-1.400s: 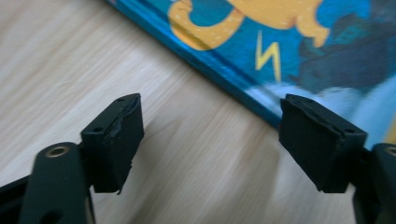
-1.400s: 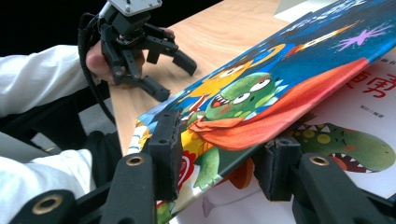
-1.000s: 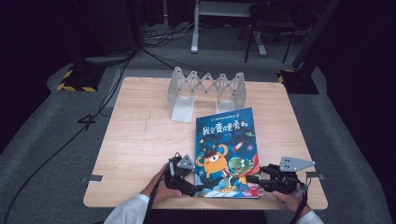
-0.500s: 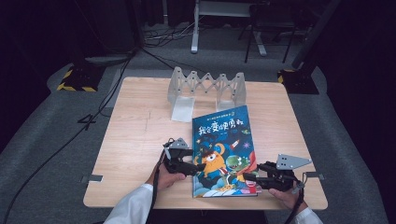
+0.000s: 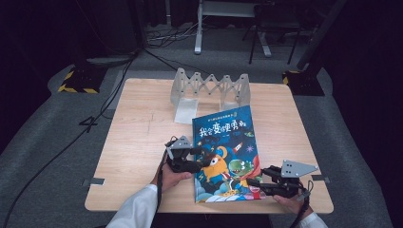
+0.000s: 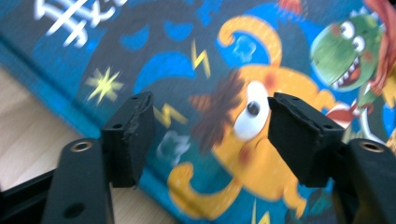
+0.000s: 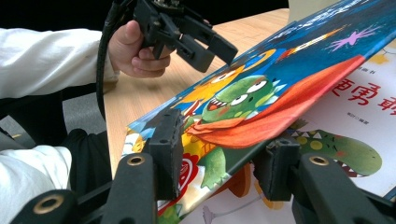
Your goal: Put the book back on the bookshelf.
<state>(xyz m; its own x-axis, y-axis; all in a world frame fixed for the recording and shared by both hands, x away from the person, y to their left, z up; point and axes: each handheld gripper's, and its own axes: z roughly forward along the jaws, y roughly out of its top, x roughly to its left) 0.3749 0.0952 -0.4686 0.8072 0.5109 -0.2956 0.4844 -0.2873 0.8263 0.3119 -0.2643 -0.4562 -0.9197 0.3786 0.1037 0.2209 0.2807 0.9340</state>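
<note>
- A picture book (image 5: 227, 156) lies on the near part of a wooden table (image 5: 138, 137), a bit to the right.
- Its cover is blue, with an orange creature, a green dinosaur and big white letters at the top.
- The right gripper (image 5: 259, 183) is at the near right corner of the book.
- In the right gripper view, its two black jaws pinch the front cover (image 7: 261, 107), one above it and one under it.
- The cover is lifted at that corner. A white page (image 7: 359, 140) with a green dinosaur shows under it.
- So the right gripper (image 7: 215, 154) is closed on the cover and holds it up.
- The left gripper (image 5: 202, 159) is at the left edge of the book, about halfway along it.
- A hand (image 5: 171, 176) in a white sleeve (image 5: 135, 209) holds it.
- In the left gripper view, its jaws stand apart above the cover, over the orange creature's eye (image 6: 247, 116).
- These jaws have just been closing a bit, and they grip nothing.
- In the right gripper view, the left gripper (image 7: 219, 49) hangs just over the book.
- A grey zigzag rack (image 5: 209, 88) stands at the far side of the table, just behind the book.
- A pale flat sheet (image 5: 185, 110) lies in front of the rack.
</note>
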